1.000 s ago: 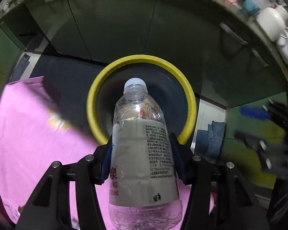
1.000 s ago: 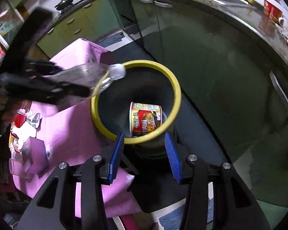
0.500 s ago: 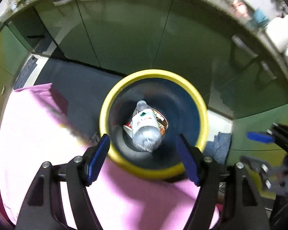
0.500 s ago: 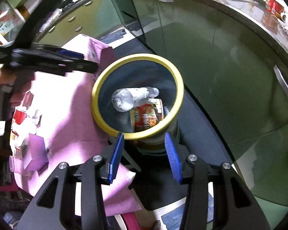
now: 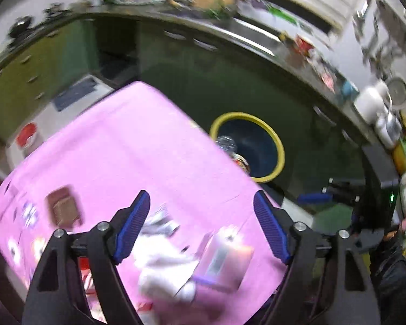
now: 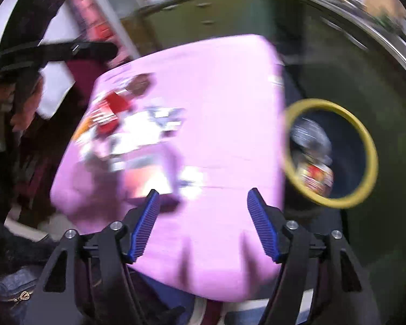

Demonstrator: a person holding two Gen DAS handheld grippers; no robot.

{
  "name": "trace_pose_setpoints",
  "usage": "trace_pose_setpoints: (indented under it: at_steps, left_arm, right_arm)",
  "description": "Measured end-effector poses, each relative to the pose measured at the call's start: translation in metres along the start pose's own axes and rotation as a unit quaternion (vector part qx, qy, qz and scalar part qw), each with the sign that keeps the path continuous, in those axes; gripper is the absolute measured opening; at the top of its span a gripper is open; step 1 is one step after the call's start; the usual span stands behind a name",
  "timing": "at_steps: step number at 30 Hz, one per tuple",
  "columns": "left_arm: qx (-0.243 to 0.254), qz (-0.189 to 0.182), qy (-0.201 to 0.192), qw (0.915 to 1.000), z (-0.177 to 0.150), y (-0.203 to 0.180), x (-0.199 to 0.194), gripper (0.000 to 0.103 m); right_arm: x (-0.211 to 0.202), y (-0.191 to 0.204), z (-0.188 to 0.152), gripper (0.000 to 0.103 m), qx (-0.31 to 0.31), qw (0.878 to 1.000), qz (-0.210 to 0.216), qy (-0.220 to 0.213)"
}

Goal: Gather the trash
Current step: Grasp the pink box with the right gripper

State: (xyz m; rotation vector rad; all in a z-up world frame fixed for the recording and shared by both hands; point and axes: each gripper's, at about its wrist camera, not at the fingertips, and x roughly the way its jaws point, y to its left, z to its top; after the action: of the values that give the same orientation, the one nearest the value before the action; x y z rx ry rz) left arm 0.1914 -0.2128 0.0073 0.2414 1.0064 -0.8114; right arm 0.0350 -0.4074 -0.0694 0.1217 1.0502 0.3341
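Both grippers empty, left gripper [image 5: 201, 227] and right gripper [image 6: 201, 223] jaws opening, hovering over pink desk [image 5: 138, 146] litter. Water bottle [image 6: 310, 135] is lying in yellow-rimmed bin [image 6: 370, 146], frame right, likely ready for next trash.

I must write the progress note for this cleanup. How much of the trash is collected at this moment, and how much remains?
Done: a clear bottle and a red printed cup lie in the yellow-rimmed bin. In hand: nothing; the left gripper and right gripper are empty, jaws opening, over the pink table. Left: blurred wrappers, a brown box and a white wad on it.
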Motion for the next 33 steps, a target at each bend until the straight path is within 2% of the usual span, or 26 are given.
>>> trace_pose_setpoints:
  at_steps: [1,4,7,11,14,20,22,24,29,33]
  left_arm:
    - [-0.008,0.01,-0.013,0.9998,-0.012,0.007,-0.013,0.079]
    - [-0.038,0.034,-0.042,0.9978,-0.051,0.03,-0.043,0.081]
    - [-0.062,0.033,-0.047,0.9964,-0.08,0.044,-0.059,0.081]
    - [-0.097,0.014,-0.064,0.9931,-0.113,0.06,-0.074,0.081]
    - [-0.112,0.016,-0.078,0.9905,-0.131,0.068,-0.081,0.081]
    - [-0.152,0.002,-0.096,0.9836,-0.15,0.08,-0.084,0.084]
    - [-0.158,0.007,-0.096,0.9827,-0.154,0.083,-0.082,0.084]
    - [-0.165,0.005,-0.096,0.9817,-0.156,0.086,-0.081,0.084]
    - [-0.161,0.004,-0.089,0.9829,-0.155,0.082,-0.074,0.084]
    - [-0.145,0.005,-0.082,0.9861,-0.15,0.075,-0.069,0.084]
  right_arm:
    - [0.005,0.015,0.001,0.076,-0.019,1.0,-0.001,-0.003]
    - [0.025,0.061,-0.005,0.082,-0.081,0.996,-0.033,-0.016]
    - [0.048,0.082,-0.008,0.084,-0.096,0.995,-0.041,-0.006]
    - [0.071,0.081,-0.007,0.085,-0.083,0.994,-0.07,-0.001]
    - [0.088,0.075,-0.006,0.085,-0.07,0.995,-0.065,0.009]
    - [0.111,0.072,-0.003,0.085,-0.064,0.996,-0.064,0.019]
    - [0.118,0.07,-0.003,0.08,-0.064,0.996,-0.063,0.026]
    - [0.119,0.068,-0.003,0.078,-0.058,0.997,-0.053,0.025]
    - [0.11,0.062,-0.004,0.077,-0.049,0.998,-0.041,0.016]
    - [0.079,0.045,0.002,0.077,-0.024,0.998,-0.051,-0.015]
